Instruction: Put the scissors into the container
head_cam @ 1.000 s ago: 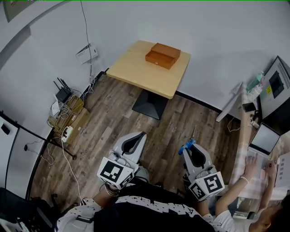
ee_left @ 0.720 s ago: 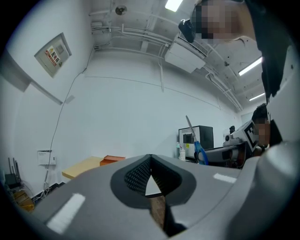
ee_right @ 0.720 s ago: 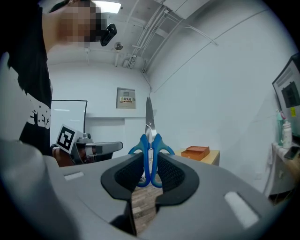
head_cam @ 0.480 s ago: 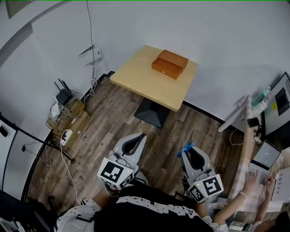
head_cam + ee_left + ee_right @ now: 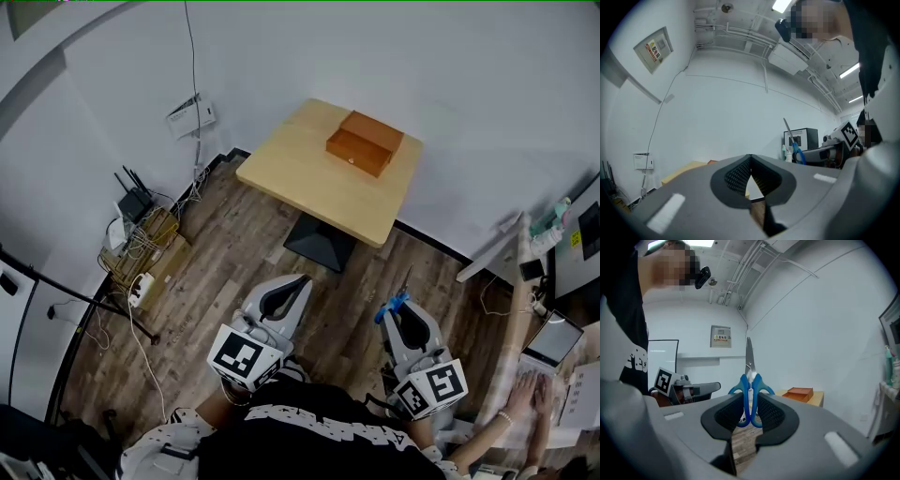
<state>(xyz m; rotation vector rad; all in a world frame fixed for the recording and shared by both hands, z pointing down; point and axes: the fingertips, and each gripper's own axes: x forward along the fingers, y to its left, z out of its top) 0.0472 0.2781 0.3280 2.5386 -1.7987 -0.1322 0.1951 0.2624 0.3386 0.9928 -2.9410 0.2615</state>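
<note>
Scissors (image 5: pixel 397 300) with blue handles are clamped in the right gripper (image 5: pixel 397 313), low in the head view at about 5 o'clock from the picture's middle, over the wooden floor. Their blades point toward 12 o'clock. The container (image 5: pixel 365 142), an orange-brown box, sits on the pale wooden table (image 5: pixel 314 183) at about 1 o'clock, well apart from both tools. The left gripper (image 5: pixel 296 281) is level at about 6 o'clock, beside the right one.

In the left gripper view the jaws meet at their tips with nothing between them, so this tool is closed and empty. The scissors (image 5: pixel 796 151) show at 3 o'clock, blades slanting up out of the right gripper (image 5: pixel 820 154). The table's (image 5: pixel 683 170) edge shows low at 8 o'clock.

In the right gripper view the pads press on the two blue handle loops of the scissors (image 5: pixel 749 357), and the closed blades stand upright toward 12 o'clock. The right gripper (image 5: pixel 750 404) is thus shut on them. The container (image 5: pixel 799 393) lies at about 4 o'clock on the table (image 5: pixel 817 401), still distant, and the left gripper (image 5: pixel 701 389) shows at 9 o'clock.

The scissors are probably light and stiff. The bare metal blades would be slick and pointed, so the plastic handles look like the right place to hold. The pair stands tall above the pads and could pivot there if knocked on the box's rim.
</note>
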